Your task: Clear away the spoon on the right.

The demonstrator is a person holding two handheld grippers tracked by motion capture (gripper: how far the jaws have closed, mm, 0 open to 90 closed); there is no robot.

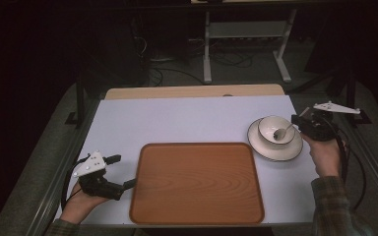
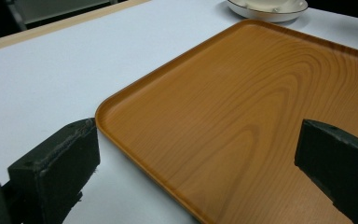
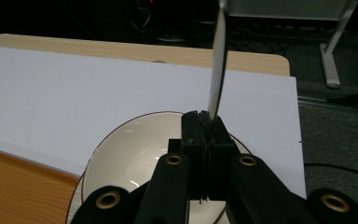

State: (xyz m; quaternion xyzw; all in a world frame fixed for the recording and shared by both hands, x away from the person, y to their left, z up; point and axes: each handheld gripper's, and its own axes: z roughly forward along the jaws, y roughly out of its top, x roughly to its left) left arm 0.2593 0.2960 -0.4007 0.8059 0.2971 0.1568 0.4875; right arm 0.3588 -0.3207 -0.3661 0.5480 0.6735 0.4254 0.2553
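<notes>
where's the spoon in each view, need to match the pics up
High view: the spoon is at right, its end in the bowl on the plate, its handle in the right gripper.
Left gripper view: I cannot make it out; the plate sits at the top edge.
Right gripper view: it rises from the shut jaws at centre.
Shared landmark: the wooden tray.
</notes>
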